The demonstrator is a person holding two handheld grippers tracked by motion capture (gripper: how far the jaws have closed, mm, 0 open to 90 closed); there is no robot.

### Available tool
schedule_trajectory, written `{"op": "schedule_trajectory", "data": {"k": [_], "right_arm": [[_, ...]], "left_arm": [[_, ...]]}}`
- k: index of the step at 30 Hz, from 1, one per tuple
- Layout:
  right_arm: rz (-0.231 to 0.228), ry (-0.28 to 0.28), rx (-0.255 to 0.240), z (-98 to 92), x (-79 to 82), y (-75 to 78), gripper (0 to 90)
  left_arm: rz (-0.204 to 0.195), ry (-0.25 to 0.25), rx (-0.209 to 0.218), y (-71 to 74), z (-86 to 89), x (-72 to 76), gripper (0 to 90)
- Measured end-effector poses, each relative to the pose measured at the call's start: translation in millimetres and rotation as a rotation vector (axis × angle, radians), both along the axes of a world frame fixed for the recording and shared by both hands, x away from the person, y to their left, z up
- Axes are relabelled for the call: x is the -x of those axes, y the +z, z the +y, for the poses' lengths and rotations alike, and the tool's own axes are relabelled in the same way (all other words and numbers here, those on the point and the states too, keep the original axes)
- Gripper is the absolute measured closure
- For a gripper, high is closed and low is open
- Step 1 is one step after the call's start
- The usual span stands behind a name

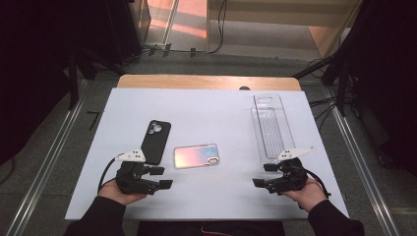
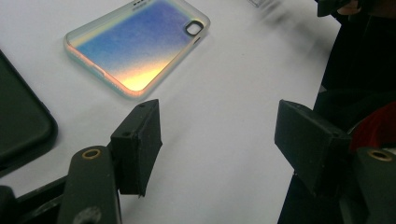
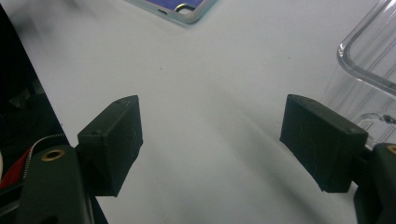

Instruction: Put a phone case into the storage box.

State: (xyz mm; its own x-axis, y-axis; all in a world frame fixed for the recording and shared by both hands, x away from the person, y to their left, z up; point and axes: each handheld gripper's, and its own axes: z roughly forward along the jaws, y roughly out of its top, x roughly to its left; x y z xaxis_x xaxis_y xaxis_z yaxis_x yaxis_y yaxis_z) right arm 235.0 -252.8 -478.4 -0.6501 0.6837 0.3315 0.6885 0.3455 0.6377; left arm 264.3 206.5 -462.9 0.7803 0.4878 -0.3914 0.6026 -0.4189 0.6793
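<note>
An iridescent phone case (image 1: 195, 156) (image 2: 135, 46) lies flat at the middle of the white board (image 1: 206, 115); one corner of it reaches the right gripper view (image 3: 180, 9). To its left lies a black phone case (image 1: 156, 141) (image 2: 21, 126), camera holes at the far end. A clear plastic tray (image 1: 271, 127) (image 3: 373, 51) runs along the right side. My left gripper (image 1: 164, 177) (image 2: 219, 140) rests near the front edge, below the black case, open with nothing between its jaws. My right gripper (image 1: 262, 175) (image 3: 212, 140) rests at the tray's near end, open and empty too.
The board lies on a wooden table (image 1: 206, 81), with bare grey floor and metal rails on both sides. Cables and stand legs (image 1: 319, 66) crowd the far side. A person's dark sleeves (image 1: 98, 219) come in from the near edge.
</note>
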Motion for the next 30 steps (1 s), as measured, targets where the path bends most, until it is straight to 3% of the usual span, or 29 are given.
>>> {"op": "schedule_trajectory", "data": {"k": [17, 22, 30], "right_arm": [[-0.003, 0.000, 0.004, 0.1, 0.4, 0.4, 19.1], [-0.008, -0.006, 0.000, -0.4, 0.2, 0.7, 19.1], [-0.009, -0.011, 0.001, -0.1, 0.5, 0.8, 19.1]], "left_arm": [[0.003, 0.014, 0.001, 0.9, 0.8, 0.0, 32.2], [0.027, 0.030, 0.000, 1.9, -0.2, -0.1, 32.2], [0.012, 0.029, -0.026, 2.4, -1.5, 0.6, 32.2]]}}
